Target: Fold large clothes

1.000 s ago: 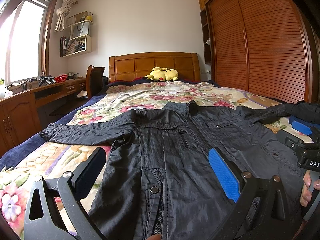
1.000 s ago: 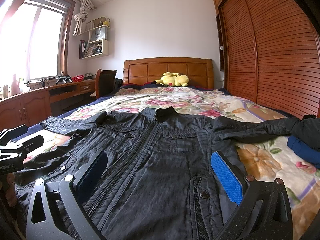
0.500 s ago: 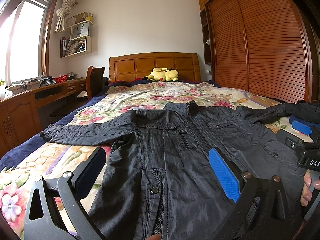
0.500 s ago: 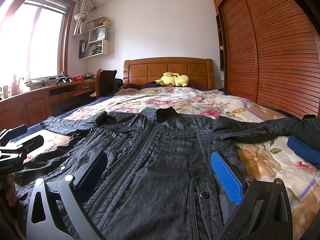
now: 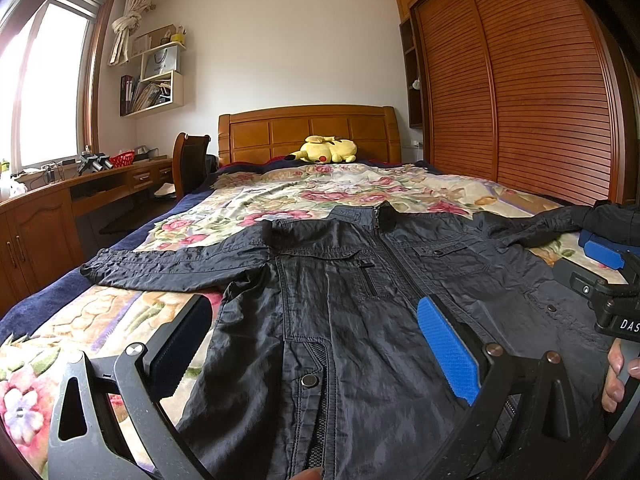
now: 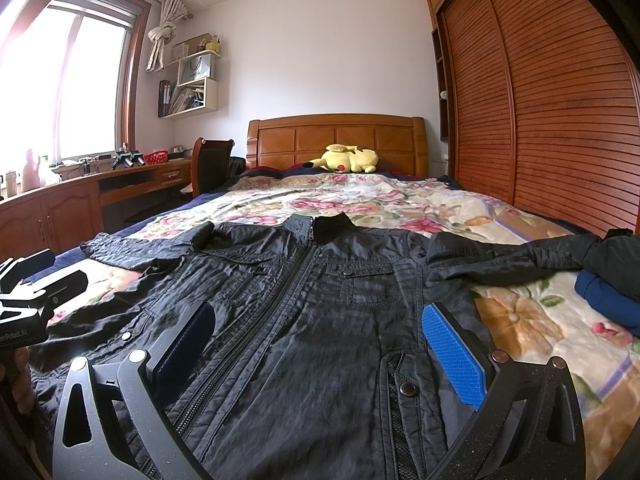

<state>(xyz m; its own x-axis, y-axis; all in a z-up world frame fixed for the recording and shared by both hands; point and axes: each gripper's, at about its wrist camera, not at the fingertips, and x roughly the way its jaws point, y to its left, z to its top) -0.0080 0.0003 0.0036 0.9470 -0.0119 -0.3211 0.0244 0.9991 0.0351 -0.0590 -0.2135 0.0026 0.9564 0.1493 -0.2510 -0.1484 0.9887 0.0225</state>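
Black jacket [image 5: 360,300] lay flat, front up, zipped, on floral bed cover [image 5: 360,188]; long axis ran near-to-far, collar at far end. Left gripper [image 5: 312,340] and right gripper [image 6: 316,344] both wide open, empty, poised over near hem. Left sleeve [image 5: 172,264] stretched left, nearer left gripper; right sleeve [image 6: 512,256] stretched right. No containers seen. Likely sleeve fold first.

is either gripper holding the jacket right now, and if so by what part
Nothing is held. The left gripper and the right gripper are both open above the black jacket, which lies spread flat and zipped on the bed, with no fabric between their pads.
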